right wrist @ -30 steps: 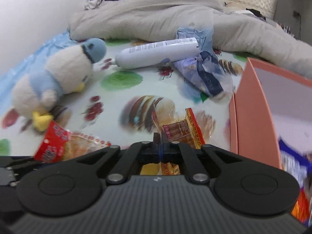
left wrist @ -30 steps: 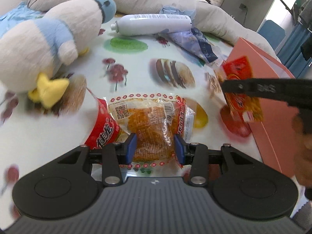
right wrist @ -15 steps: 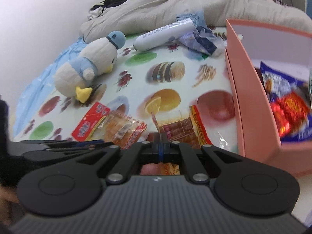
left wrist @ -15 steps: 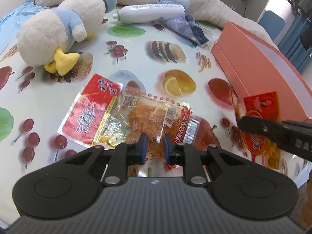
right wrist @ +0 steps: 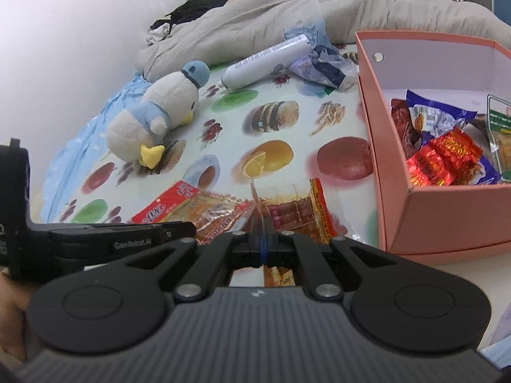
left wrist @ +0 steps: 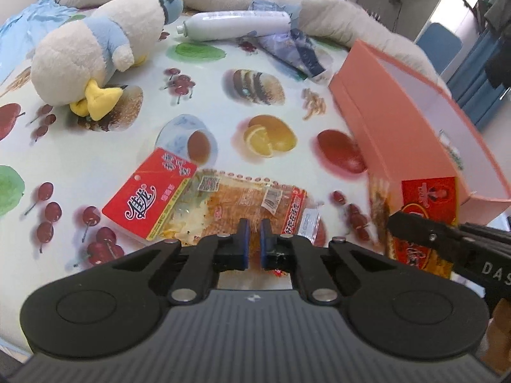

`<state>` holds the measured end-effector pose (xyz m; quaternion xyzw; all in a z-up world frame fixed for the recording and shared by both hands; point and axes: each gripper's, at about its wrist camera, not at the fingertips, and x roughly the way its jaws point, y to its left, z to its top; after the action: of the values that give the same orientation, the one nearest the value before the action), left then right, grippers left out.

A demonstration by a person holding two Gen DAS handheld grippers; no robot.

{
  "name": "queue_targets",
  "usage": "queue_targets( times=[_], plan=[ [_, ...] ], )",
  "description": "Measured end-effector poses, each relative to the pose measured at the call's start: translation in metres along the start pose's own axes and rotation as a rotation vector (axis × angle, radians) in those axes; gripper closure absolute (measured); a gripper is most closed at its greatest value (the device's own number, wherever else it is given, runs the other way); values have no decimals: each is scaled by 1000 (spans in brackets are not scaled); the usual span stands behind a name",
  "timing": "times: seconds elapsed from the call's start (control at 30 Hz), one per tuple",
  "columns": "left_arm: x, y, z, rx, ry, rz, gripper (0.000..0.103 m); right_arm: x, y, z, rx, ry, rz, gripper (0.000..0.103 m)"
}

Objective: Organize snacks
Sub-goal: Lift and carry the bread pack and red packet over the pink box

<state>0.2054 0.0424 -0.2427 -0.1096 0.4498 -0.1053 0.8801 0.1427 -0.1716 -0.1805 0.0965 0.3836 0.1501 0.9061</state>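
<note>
Food-print cloth (left wrist: 223, 102), snack packet (left wrist: 204, 207) lying crosswise

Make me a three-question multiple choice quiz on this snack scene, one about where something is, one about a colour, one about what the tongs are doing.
1. Where does the plush penguin lie?
A. In the box
B. On the printed cloth, beside the white bottle
C. On the floor

2. What colour is the box?
A. Green
B. Black
C. Salmon pink

3. What are the right tongs doing?
A. Pinching a snack packet
B. Standing wide open
C. Gripping the bottle

Answers:
1. B: the penguin rests on the cloth, with the bottle just past its head.
2. C: its walls are pink, with white inside.
3. A: the pads meet on the edge of a red-and-yellow packet, short of the box.
</note>
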Motion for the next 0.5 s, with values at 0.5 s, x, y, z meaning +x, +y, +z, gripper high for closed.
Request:
queue_targets(
  times=[0.5],
  plan=[
    [-53,-38,25,13,-105,-75,97,-44,-1,31,36,-69,34,100]
  ],
)
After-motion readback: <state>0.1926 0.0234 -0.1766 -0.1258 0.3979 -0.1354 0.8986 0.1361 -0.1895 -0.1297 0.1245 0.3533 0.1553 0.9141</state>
